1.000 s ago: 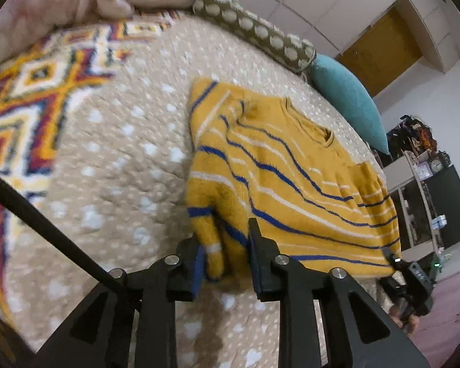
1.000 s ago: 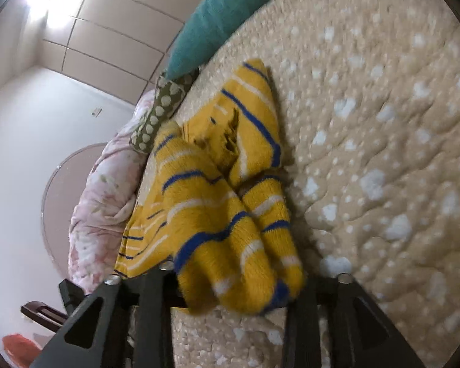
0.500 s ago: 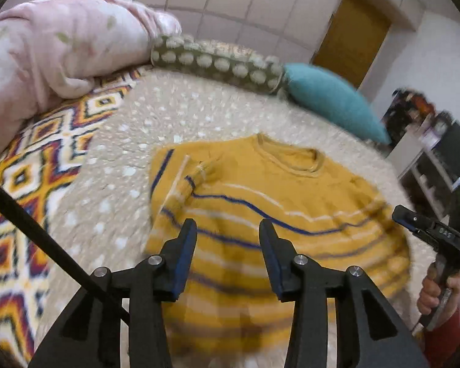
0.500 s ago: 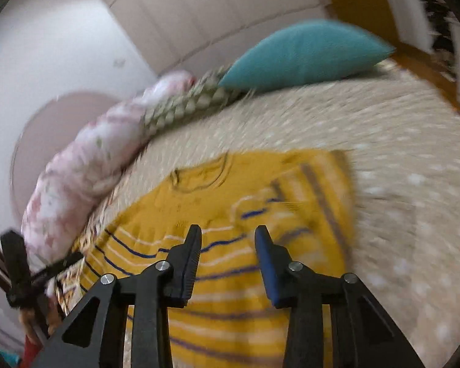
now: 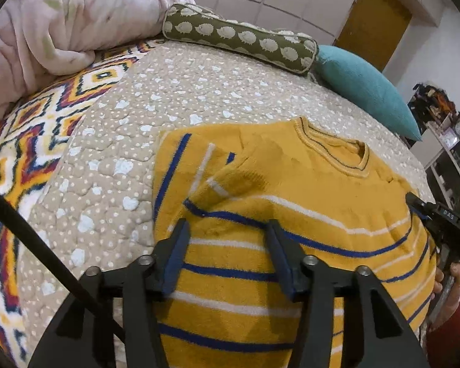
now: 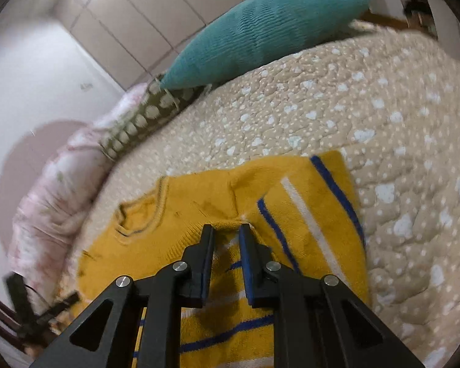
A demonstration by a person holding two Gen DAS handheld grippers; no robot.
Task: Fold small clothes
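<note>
The left gripper (image 5: 227, 230) has its jaws spread apart, having just been opening, and nothing sits between the blue pads; they hang over the striped lower body of the yellow sweater (image 5: 291, 208) without pressing on it. The right gripper (image 6: 225, 230) has just been closing and its jaws now stand narrow, with a slim gap between the pads; they sit over the sweater near the fold by its right shoulder, and I cannot tell whether they touch the knit, though no cloth shows pinched between them. The sweater lies front up on the beige dotted bedspread (image 5: 168, 92), collar toward the pillows, both sleeves folded in over the chest so the blue and white stripes on them run crosswise to those on the body. Beyond it lie a long green bolster (image 5: 239, 38) with pale spots and a teal pillow (image 5: 365, 89). A pink blanket (image 5: 55, 24) is heaped at the far left, next to a bright diamond-patterned throw (image 5: 18, 141).
</note>
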